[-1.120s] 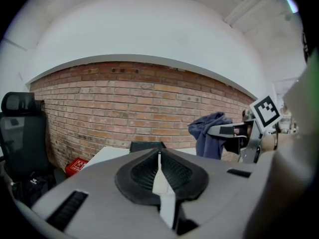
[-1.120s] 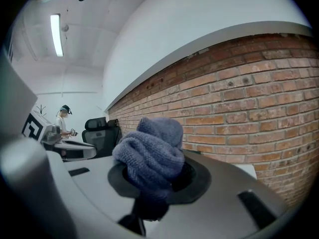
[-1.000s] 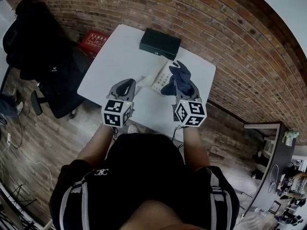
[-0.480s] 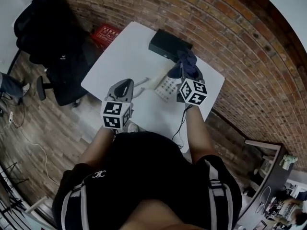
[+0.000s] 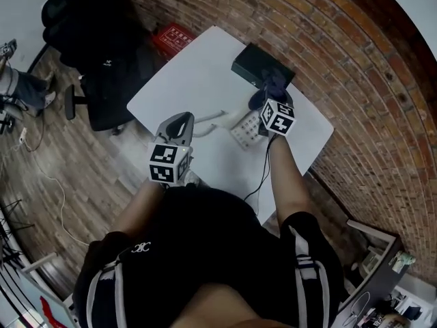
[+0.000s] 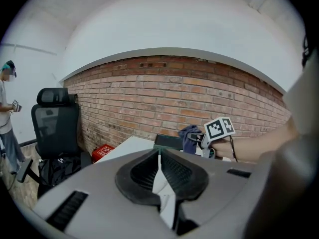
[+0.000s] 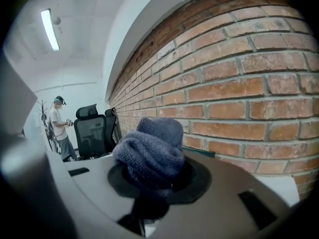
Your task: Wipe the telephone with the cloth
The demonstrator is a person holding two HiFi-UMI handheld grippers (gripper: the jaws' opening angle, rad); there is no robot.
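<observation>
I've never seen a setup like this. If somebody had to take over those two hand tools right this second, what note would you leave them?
Left tool: shut and empty, held over the near side of the white table, left of the telephone.
Right tool: shut on the bunched blue cloth, at the telephone's far end, beside the black box.
Done: the cloth is gripped and at the phone. How much has been wiped cannot be told.
Left: wipe across the keypad and handset. Whether the cloth touches the phone is unclear.
</observation>
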